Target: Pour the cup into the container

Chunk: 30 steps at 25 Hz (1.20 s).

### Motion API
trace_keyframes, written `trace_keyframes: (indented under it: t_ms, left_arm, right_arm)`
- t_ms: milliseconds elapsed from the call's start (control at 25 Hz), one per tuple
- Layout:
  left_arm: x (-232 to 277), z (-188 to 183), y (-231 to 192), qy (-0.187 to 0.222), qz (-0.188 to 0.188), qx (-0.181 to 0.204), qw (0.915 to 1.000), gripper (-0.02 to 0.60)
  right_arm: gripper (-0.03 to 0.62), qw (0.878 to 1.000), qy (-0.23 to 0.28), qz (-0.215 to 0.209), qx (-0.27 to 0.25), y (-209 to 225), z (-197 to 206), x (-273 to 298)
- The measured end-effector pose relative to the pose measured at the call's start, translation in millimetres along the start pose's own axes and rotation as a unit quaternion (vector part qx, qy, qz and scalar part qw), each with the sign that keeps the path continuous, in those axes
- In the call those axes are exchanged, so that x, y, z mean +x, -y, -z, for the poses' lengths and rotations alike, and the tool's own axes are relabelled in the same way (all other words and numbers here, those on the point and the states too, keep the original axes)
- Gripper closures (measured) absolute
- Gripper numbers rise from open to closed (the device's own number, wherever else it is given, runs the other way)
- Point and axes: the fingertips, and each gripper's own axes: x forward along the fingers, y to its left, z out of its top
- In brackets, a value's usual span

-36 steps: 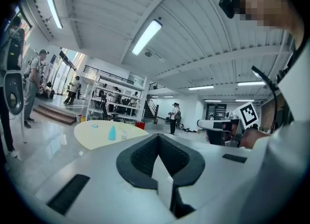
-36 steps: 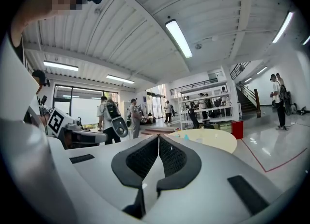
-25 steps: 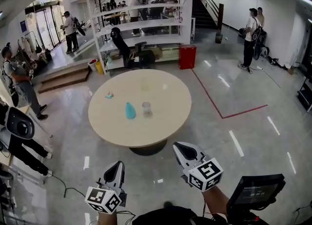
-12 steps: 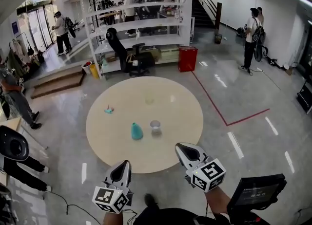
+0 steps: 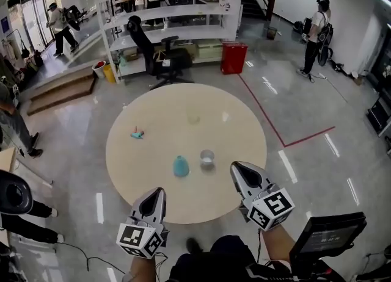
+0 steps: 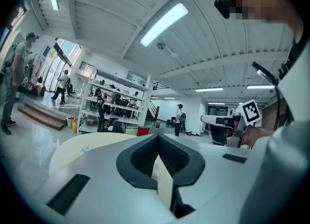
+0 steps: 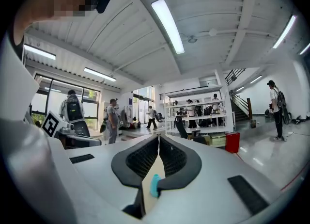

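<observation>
Hand-held grippers: left [image 5: 157, 194] and right [image 5: 238, 169] both pinched shut, empty, on my side of the clear container [image 5: 208, 157] | teal cup [image 5: 181, 166] on bench [image 5: 177, 107], just left of container | plan: open jaws first, grip cup low, keep it upright until over container.

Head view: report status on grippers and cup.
Left gripper and right gripper shut, empty. Clear cup and teal container side by side on table, untouched. Nothing between grippers and them.
</observation>
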Motion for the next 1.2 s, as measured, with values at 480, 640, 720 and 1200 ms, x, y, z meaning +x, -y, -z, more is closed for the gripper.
trace_keyframes:
  t_ms: [480,640,720,1200]
  left_arm:
    - [90.9,-16.3,-30.3,-0.008,-0.010,-0.005,0.9999,0.583]
    - [117.5,-28.7,-37.5,-0.002,-0.025,0.004,0.9997,0.583]
    - [132.3,-29.9,-40.4,-0.001,-0.033,0.006,0.9994,0.583]
    - [177.0,22.9,-66.8,-0.061,-0.053,-0.014,0.9967,0.496]
  right_arm:
    - [0.586,1.000,-0.018,-0.009,0.015,61.7,2.2,81.5]
    - [0.585,0.999,-0.017,-0.027,0.014,81.7,0.2,103.4]
    - [0.585,0.999,-0.016,-0.031,0.014,94.8,1.1,114.6]
    - [0.479,0.993,-0.060,-0.096,0.041,111.8,73.9,152.5]
